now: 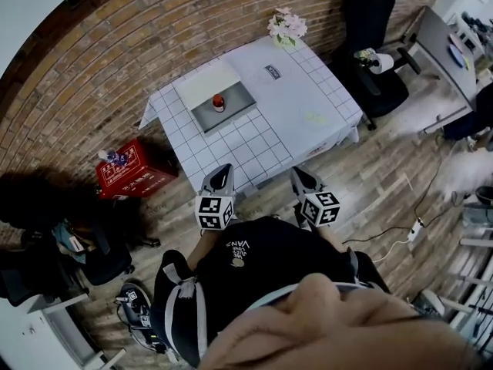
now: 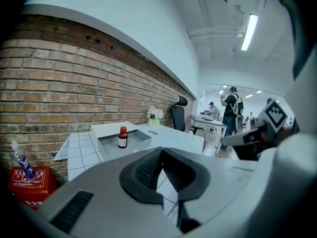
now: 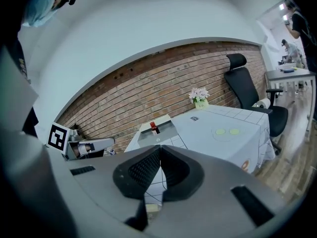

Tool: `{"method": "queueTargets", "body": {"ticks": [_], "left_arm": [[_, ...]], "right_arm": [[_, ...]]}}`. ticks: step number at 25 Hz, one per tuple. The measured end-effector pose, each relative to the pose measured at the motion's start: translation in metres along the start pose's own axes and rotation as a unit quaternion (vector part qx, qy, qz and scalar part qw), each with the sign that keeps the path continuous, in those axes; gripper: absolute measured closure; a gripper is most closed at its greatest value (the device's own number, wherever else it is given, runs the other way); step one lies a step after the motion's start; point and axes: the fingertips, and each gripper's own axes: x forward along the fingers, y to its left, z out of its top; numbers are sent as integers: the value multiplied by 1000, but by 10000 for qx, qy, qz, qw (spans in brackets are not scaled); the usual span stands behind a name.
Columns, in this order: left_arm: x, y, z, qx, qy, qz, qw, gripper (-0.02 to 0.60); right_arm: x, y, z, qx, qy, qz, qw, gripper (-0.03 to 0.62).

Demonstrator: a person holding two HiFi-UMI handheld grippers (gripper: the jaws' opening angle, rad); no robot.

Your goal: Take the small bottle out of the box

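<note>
**Both grippers at the near edge, bottle upright in its box**

We stand on a wood-plank floor (image 1: 385, 183) before a brick wall (image 1: 100, 60), facing a worktop (image 1: 308, 91) draped in a white checked cloth. The small bottle (image 1: 218, 102), brown with a red cap, stands upright in the grey box (image 1: 240, 99) on the worktop's far-left part. The box's white lid (image 1: 202, 79) lies flat beside it on the wall side. A pot of pale flowers (image 1: 286, 28) sits at the far corner, well apart from the box. A red crate (image 1: 132, 172) rests on the floor left of the worktop, and a black office chair (image 1: 370, 52) stands to its right. The left gripper (image 1: 219, 177) and right gripper (image 1: 305, 177) hang side by side at the worktop's near edge, with only cloth between them and the box. The left fingers (image 2: 146, 171) are pressed together, as are the right fingers (image 3: 141, 168), each pair pinching nothing
</note>
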Motion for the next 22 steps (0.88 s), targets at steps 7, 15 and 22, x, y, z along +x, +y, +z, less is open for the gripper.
{"method": "queueTargets", "body": {"ticks": [7,15,22], "left_arm": [[1,-13,-7,-219,9,399,9990,571],[10,3,5,-182,36,523,9985,571],[23,35,24,-101,9,539,9985,571]], "right_arm": [[-2,-19,1,-140,227,295,9992,591],[19,-19,8,-32,266,416,9988,591],[50,-11,20,-41,256,341,9991,591]]}}
